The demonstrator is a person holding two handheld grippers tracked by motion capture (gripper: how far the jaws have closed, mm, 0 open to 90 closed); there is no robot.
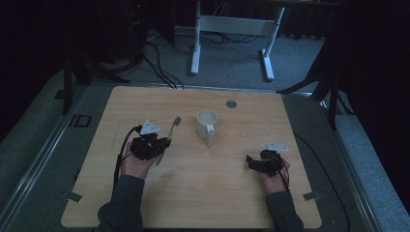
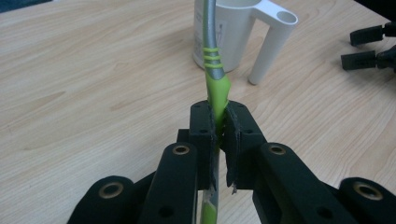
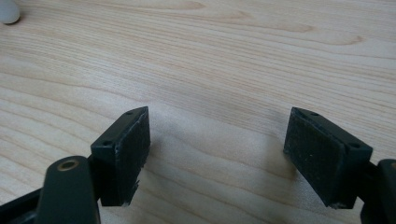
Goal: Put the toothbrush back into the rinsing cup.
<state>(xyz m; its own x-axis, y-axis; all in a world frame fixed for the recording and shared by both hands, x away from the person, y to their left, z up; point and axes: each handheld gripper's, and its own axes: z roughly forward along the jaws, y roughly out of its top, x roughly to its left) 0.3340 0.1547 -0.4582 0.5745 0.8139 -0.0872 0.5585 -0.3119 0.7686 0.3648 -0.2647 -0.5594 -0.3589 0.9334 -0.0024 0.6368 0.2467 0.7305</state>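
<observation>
Centrally, a green and grey toothbrush (image 2: 215,79) is pinched low on its handle by the left gripper (image 2: 219,135), jaws pressed tight on it, bristles aimed toward a white mug (image 1: 206,123) just beyond, probably so it can be dropped inside. In the left gripper view the brush head is cut off by the top edge. The right gripper (image 3: 217,149) hovers low over the bare wooden table (image 1: 193,193), jaws spread wide and holding nothing. Whether the mug holds anything cannot be made out.
</observation>
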